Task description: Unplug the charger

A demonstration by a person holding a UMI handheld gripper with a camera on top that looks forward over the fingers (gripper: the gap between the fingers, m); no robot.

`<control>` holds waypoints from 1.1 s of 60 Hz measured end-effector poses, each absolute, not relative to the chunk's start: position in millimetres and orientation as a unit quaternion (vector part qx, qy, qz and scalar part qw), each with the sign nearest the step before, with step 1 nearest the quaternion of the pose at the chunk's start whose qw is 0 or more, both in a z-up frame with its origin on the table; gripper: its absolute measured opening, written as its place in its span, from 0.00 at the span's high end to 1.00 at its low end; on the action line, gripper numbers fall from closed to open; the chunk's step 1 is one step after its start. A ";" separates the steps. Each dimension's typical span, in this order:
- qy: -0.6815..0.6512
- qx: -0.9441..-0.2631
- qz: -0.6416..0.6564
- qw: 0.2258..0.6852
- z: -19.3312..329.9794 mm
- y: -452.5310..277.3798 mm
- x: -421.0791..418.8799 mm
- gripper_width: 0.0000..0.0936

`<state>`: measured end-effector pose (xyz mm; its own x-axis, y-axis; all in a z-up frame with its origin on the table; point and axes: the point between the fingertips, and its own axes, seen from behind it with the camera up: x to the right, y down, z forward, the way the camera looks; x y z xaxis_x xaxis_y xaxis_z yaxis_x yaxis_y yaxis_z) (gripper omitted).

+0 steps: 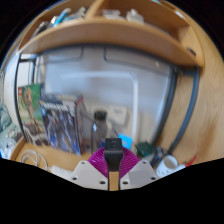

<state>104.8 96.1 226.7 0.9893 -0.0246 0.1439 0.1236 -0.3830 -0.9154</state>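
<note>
The small black charger (114, 152) sits between the two fingers, at their tips. It looks boxy and dark, and a thin brown part runs down from it. The gripper (113, 162) pinches it, with the purple pads (99, 159) pressed on both sides. The white fingers point straight ahead over a wooden desk (60, 158). Just beyond stands a dark bottle (98, 128). Bright books (52, 122) lean far left. A curved wooden shelf (110, 38) hangs above; its things are too blurry to name.
</note>
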 end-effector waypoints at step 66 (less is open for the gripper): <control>-0.009 -0.966 -0.029 0.257 44.3 27.6 207.4 0.47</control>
